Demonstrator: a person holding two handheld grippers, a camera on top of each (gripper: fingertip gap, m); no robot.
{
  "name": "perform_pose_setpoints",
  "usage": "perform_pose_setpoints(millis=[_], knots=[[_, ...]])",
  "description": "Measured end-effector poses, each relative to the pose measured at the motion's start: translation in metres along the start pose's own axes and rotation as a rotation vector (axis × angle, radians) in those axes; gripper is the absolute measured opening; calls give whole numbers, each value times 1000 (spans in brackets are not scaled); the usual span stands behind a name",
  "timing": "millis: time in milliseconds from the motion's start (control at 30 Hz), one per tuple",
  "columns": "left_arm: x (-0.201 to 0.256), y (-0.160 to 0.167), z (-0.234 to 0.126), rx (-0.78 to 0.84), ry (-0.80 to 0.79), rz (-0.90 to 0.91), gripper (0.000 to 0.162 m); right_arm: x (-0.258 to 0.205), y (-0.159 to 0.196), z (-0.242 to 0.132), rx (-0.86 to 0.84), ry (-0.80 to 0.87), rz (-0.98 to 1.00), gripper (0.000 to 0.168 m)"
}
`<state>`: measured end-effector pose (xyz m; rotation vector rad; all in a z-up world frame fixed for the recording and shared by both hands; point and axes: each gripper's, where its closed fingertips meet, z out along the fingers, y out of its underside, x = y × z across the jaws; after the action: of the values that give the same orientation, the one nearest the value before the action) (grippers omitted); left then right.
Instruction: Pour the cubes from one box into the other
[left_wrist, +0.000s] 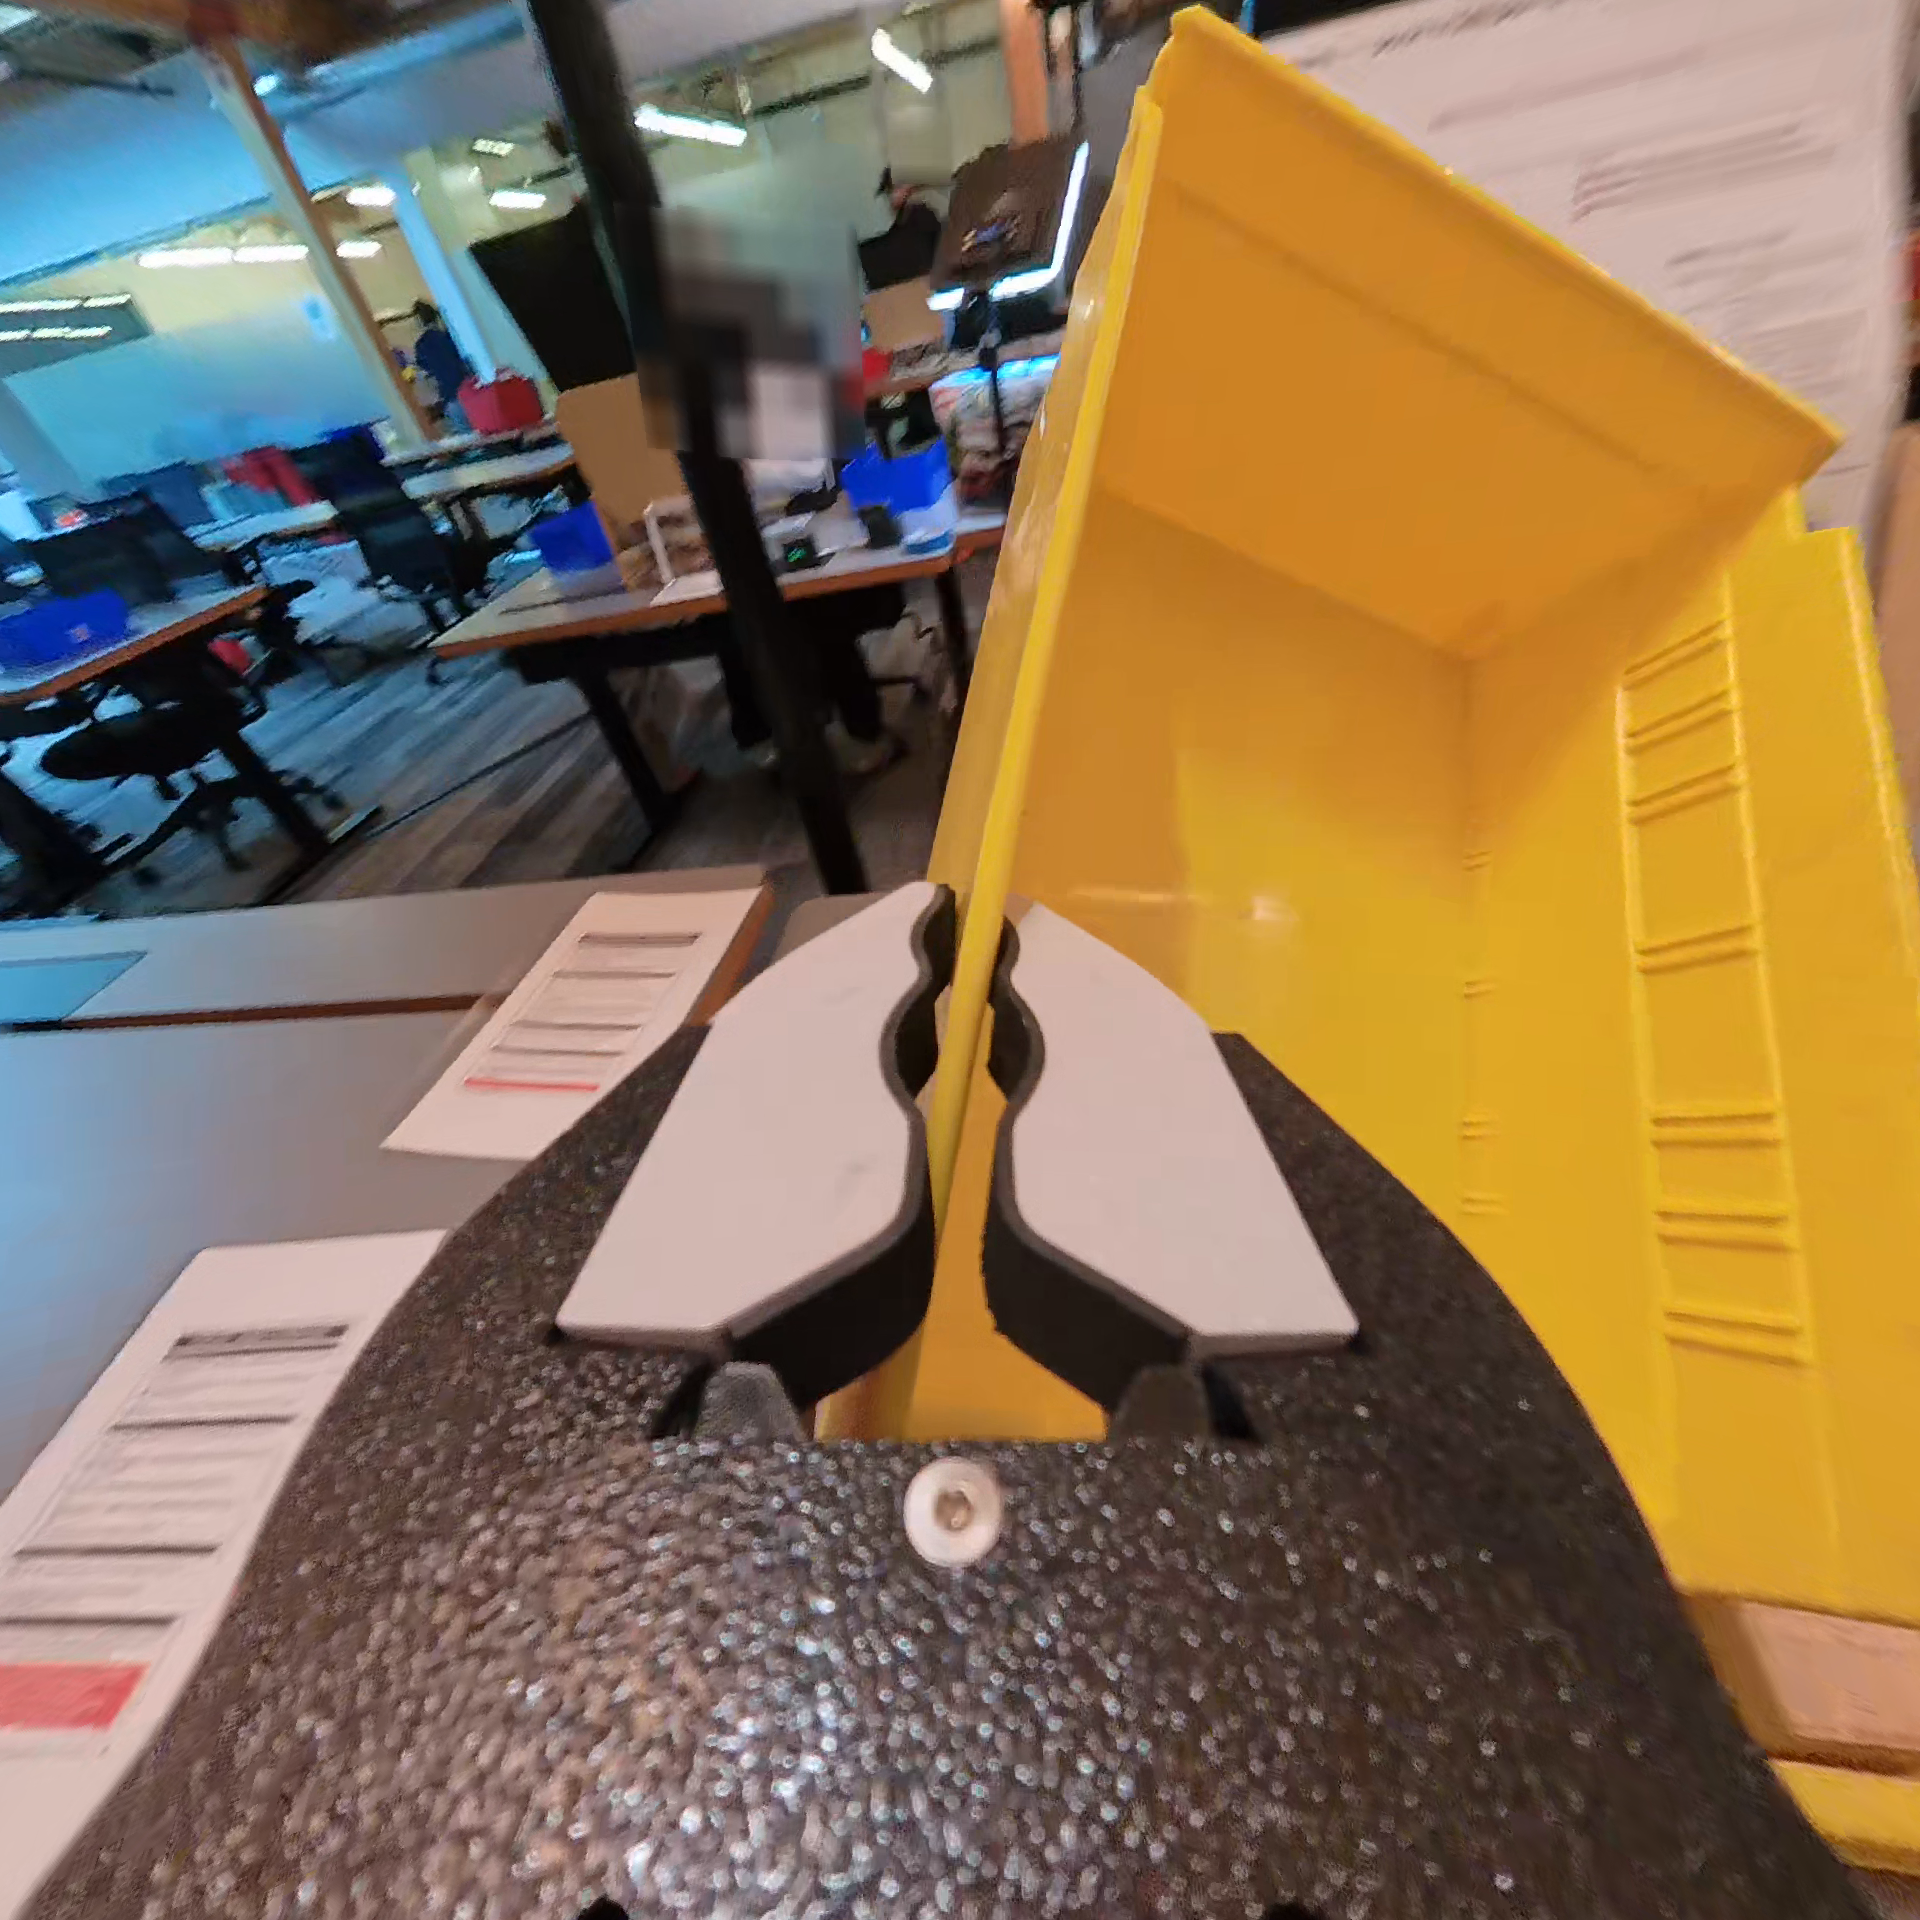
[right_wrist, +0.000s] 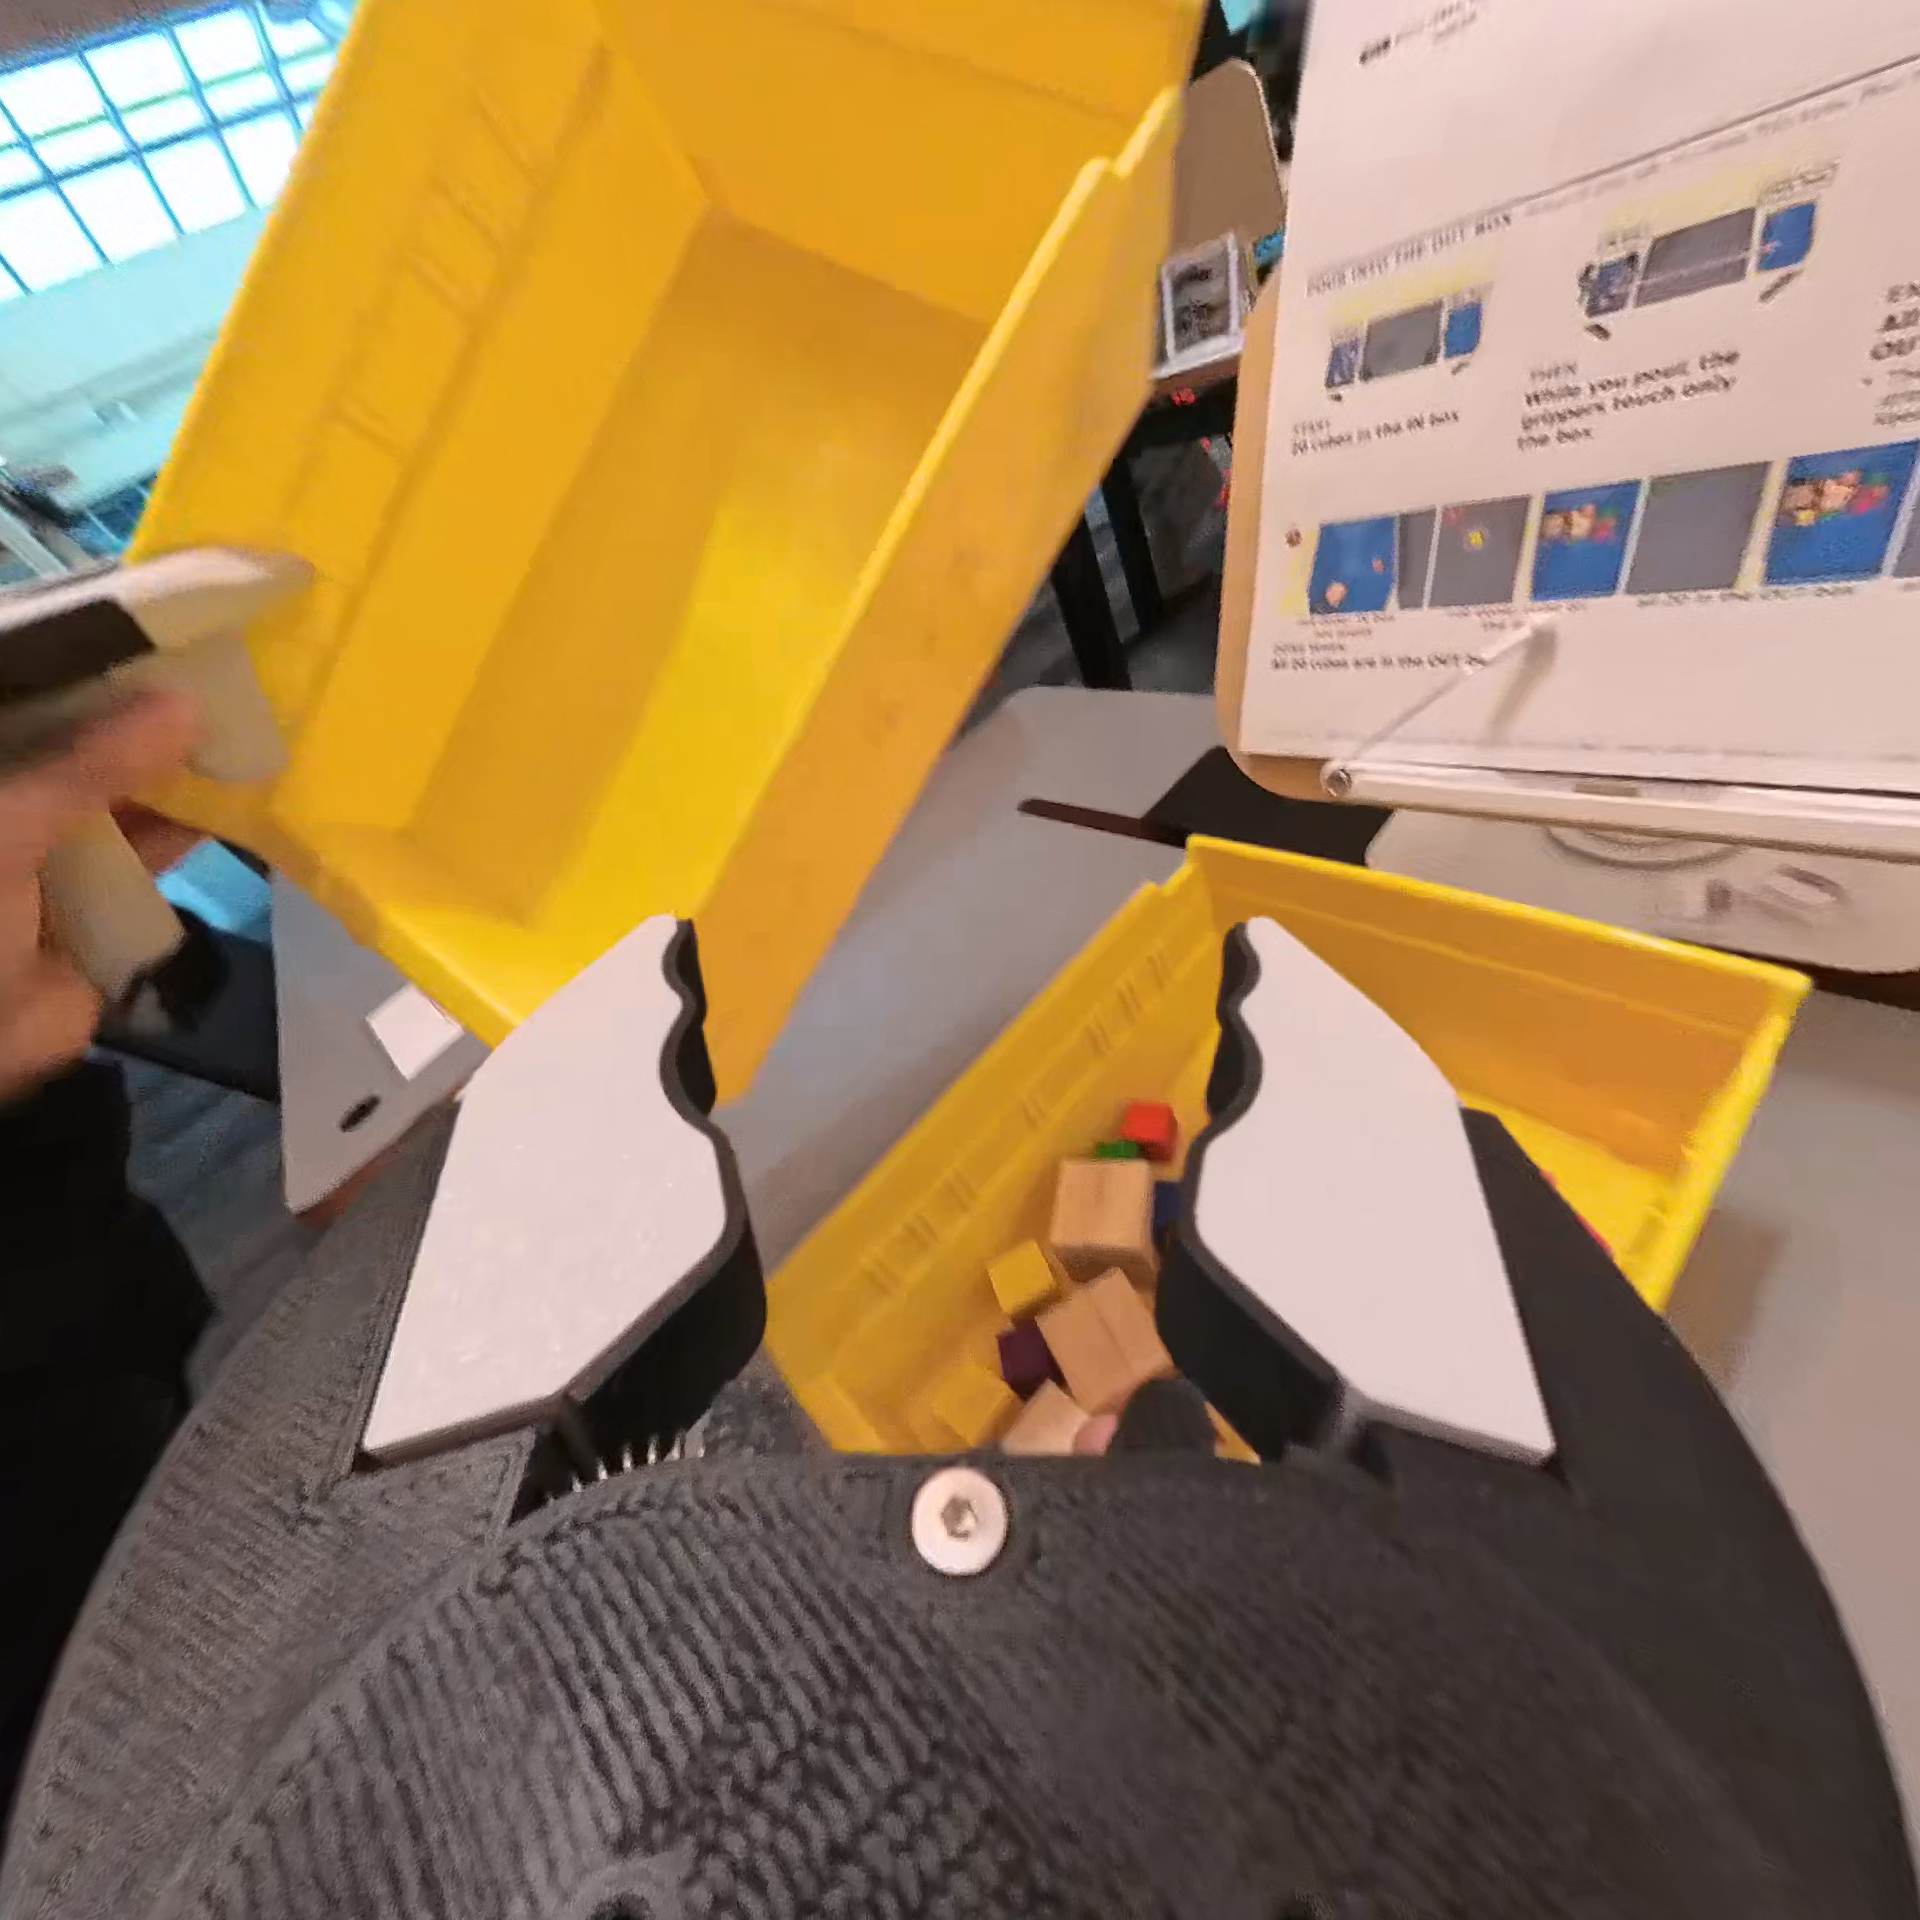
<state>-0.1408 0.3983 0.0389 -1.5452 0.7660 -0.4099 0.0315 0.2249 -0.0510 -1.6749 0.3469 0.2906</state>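
Observation:
My left gripper (left_wrist: 971, 935) is shut on the side wall of a yellow box (left_wrist: 1299, 748), held up in the air and tipped; its inside shows no cubes. The same box (right_wrist: 644, 468) shows in the right wrist view at upper left, with the left gripper (right_wrist: 197, 665) on its edge. A second yellow box (right_wrist: 1507, 1039) stands on the grey table and holds several cubes (right_wrist: 1101, 1216), wooden, red, green, yellow and purple. My right gripper (right_wrist: 961, 1008) is open and empty, hovering just above that box's near end.
A white instruction board (right_wrist: 1579, 416) stands behind the second box at the right. Printed sheets (left_wrist: 582, 1018) lie on the grey table (left_wrist: 208, 1122) at the left. A black pole (left_wrist: 727, 520) rises beyond the table edge, with desks and chairs behind.

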Motion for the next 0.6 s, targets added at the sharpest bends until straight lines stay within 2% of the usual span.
perform_pose_setpoints(millis=[200, 233, 267, 300, 367, 500, 567, 600], knots=[[83, -17, -11, 122, 136, 18, 3, 4, -8, 9, 26, -31, 128, 90], [98, -19, -12, 142, 165, 24, 3, 3, -8, 7, 35, -74, 169, 80], [113, -19, -13, 163, 193, 28, 3, 15, -6, 4, 40, -33, 215, 71], [125, -19, -13, 181, 206, 47, 3, 35, -3, -3, 34, 45, 221, 47], [152, -17, -14, 190, 252, 61, 4, 62, 6, -16, -18, 144, 156, 29], [213, -11, -25, 278, 400, 25, 13, 125, -3, -53, -41, 348, 105, 8], [236, -12, -35, 357, 447, 0, 32, 147, -12, -74, -58, 358, 72, 6], [247, -9, -42, 370, 491, 9, 33, 160, -16, -86, -77, 402, 40, 6]])
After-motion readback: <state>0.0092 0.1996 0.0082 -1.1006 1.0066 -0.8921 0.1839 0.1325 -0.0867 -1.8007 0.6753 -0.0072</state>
